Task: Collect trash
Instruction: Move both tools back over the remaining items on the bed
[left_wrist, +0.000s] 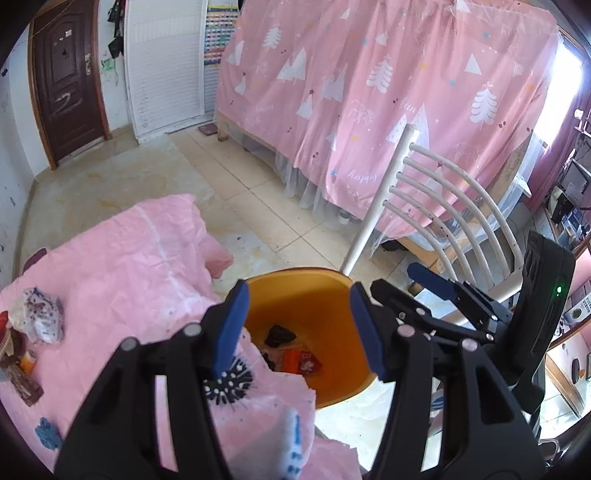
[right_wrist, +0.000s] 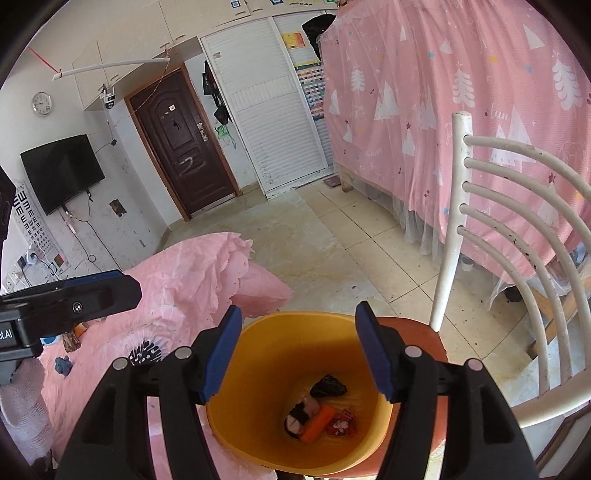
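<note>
hovering over round orange plastic bin, both grippers spread & empty; next: grab more table scraps.

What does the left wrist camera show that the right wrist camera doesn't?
Only the left wrist view shows the wrappers still lying on the pink cloth, and the right gripper from the side. Only the right wrist view shows the TV, the clock and an orange stick in the bin. Both show the yellow bin, its black scrap and red wrapper, and the white chair.
</note>
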